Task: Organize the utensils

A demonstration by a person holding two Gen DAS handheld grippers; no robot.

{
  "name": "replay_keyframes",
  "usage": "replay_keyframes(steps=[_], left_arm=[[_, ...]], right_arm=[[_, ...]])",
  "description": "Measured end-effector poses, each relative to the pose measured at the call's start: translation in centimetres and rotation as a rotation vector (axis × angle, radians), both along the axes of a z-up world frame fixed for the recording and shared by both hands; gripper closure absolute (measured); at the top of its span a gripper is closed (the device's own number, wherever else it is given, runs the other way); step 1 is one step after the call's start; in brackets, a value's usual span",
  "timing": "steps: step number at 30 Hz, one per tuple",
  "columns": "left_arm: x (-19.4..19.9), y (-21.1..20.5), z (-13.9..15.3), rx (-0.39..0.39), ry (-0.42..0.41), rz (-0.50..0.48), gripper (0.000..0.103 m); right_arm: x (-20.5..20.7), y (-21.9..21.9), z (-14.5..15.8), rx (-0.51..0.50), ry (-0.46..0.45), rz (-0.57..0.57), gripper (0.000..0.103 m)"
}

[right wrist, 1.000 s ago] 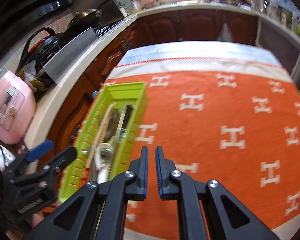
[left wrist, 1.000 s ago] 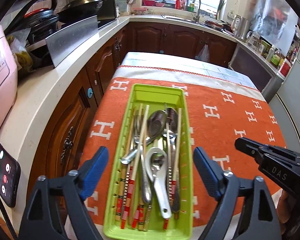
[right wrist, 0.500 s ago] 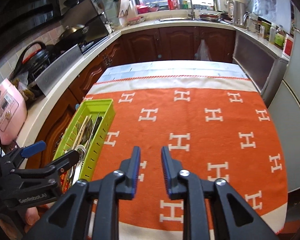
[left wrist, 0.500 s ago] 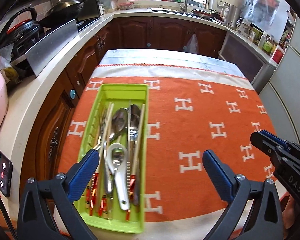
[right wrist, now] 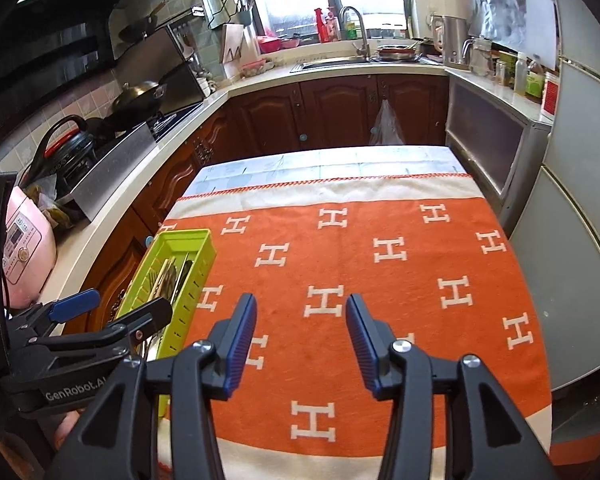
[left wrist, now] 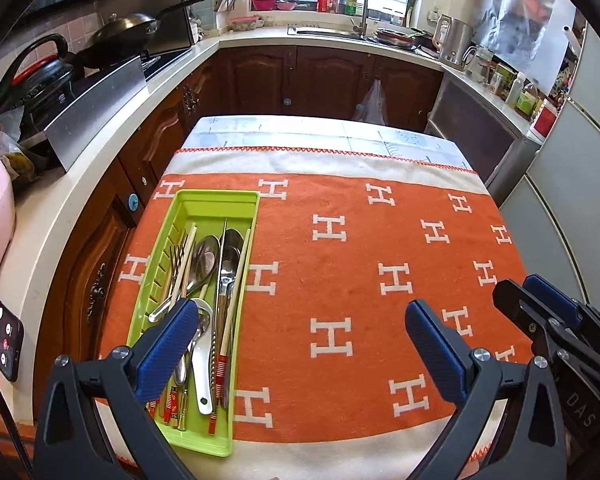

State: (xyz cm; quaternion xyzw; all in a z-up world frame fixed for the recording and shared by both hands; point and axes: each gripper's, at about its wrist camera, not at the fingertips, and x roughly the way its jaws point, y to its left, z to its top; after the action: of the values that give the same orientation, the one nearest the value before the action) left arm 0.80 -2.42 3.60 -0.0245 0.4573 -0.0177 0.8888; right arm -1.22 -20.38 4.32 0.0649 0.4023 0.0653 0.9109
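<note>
The utensils (left wrist: 210, 276), spoons, a fork and red-banded chopsticks, lie lengthwise in a green tray (left wrist: 236, 200) at the lower left of the left wrist view, handles toward the near edge, bowls and tips toward the far end. They overlap in a loose bundle rather than in separate rows, probably because the tray is one long trough with only a slotted strip along its left wall. The tray sits on an orange cloth (left wrist: 360, 280) patterned with white H shapes, near that cloth's left edge, which leaves the wide right part of the tabletop (left wrist: 300, 130) bare.

The left hand-held gripper (left wrist: 300, 340) hangs above the near end of the tray with its jaws spread wide and nothing between them; its left pad overlaps the spoon handles in the picture, but it looks raised above them. The right hand-held gripper (right wrist: 300, 330), in the lower middle of its own view, points at bare cloth, well apart from the tray; its jaws are opening, about half spread, and empty. With every utensil in the tray and both tools empty, the sorting appears done.
</note>
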Motion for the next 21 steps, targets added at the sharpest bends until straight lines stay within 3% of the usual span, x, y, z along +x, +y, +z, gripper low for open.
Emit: replay_keyframes(steps=[12,21], left_arm=[[-0.2,-1.7,0.1,0.072,-0.040,0.022,0.001],[-0.1,-2.2,0.0,0.073,-0.041,0.024,0.001]], right_arm=[[0.3,-1.4,-1.1,0.016,0.024,-0.010,0.056],[0.1,-1.8,-1.2,0.011,0.017,-0.017,0.056]])
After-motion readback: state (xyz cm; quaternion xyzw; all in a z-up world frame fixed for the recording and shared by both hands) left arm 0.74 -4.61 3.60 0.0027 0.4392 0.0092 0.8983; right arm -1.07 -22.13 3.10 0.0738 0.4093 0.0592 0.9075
